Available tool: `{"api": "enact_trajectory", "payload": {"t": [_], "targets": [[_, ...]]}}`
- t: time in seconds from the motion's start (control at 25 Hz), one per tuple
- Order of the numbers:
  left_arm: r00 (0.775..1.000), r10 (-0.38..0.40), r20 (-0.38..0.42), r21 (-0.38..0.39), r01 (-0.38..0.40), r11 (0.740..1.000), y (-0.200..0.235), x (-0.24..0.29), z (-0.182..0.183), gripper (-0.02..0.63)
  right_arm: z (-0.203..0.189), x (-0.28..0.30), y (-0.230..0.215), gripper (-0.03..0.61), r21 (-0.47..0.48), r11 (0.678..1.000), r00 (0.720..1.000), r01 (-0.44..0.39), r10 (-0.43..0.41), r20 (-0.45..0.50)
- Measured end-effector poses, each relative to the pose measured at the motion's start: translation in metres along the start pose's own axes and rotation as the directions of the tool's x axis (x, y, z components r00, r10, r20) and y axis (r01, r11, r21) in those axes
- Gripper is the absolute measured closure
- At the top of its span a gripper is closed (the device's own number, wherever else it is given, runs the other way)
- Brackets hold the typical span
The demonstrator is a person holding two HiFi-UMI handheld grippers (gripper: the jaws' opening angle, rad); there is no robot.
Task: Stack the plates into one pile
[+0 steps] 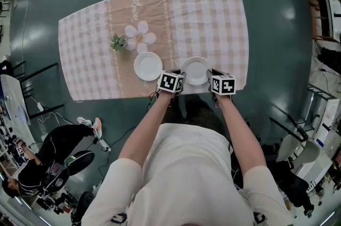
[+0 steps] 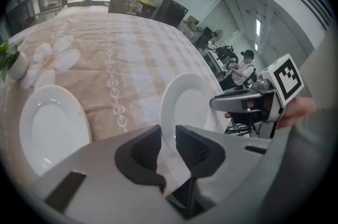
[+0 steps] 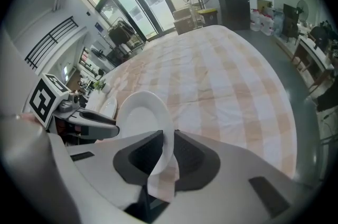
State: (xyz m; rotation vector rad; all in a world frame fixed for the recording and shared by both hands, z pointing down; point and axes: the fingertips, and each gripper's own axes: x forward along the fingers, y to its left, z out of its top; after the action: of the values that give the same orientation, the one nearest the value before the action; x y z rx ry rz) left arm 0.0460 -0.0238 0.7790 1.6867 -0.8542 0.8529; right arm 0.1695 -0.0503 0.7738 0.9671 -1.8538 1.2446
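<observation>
Two white plates are on a checked tablecloth [image 1: 224, 17]. The right plate [image 1: 196, 69] is near the table's front edge, held from both sides. My left gripper [image 1: 182, 77] is shut on its left rim, and the rim runs between the dark pads [image 2: 198, 151]. My right gripper [image 1: 210, 78] is shut on the opposite rim. In the left gripper view the held plate [image 2: 185, 104] tilts up, with the right gripper [image 2: 240, 102] beyond it. The right gripper view shows the same plate [image 3: 141, 114] rising from its jaws. The second plate [image 1: 147, 66] lies flat to the left.
A small potted plant [image 1: 118, 42] stands behind the flat plate [image 2: 50, 125], beside a white flower pattern [image 1: 139, 35] on the cloth. The table's front edge [image 1: 133, 96] is just below the plates. A seated person [image 1: 32, 171] is on the floor at lower left.
</observation>
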Motion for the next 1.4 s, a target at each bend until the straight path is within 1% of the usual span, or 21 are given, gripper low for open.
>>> {"api": "enact_trajectory", "payload": {"t": [0.24,0.44,0.72,0.88,1.04,1.4], "targets": [[0.999,0.023,0.043,-0.052,-0.021,0.998,0.021,-0.027,-0.006,0.523,0.013,0.007,0.035,0.497,-0.071,0.997,1.000,-0.021,0.020,-0.017],[0.995,0.051,0.082,-0.099,-0.043,0.994,0.045,-0.052,-0.016,0.523,0.023,0.020,0.069,0.497,-0.139,0.989,0.998,-0.050,0.045,-0.038],[0.989,0.093,0.118,-0.188,-0.070,0.980,0.085,-0.081,-0.041,0.523,0.025,0.046,0.122,0.497,-0.227,0.969,0.993,-0.095,0.078,-0.085],[0.985,0.111,0.132,-0.229,-0.079,0.970,0.106,-0.093,-0.055,0.523,0.027,0.060,0.148,0.497,-0.282,0.953,0.990,-0.115,0.088,-0.106],[0.981,0.125,0.147,-0.260,-0.083,0.962,0.126,-0.108,-0.063,0.523,0.030,0.073,0.174,0.497,-0.308,0.942,0.988,-0.135,0.104,-0.117],[0.972,0.157,0.176,-0.321,-0.094,0.942,0.169,-0.127,-0.079,0.523,0.038,0.103,0.219,0.496,-0.366,0.917,0.984,-0.161,0.118,-0.137]]}}
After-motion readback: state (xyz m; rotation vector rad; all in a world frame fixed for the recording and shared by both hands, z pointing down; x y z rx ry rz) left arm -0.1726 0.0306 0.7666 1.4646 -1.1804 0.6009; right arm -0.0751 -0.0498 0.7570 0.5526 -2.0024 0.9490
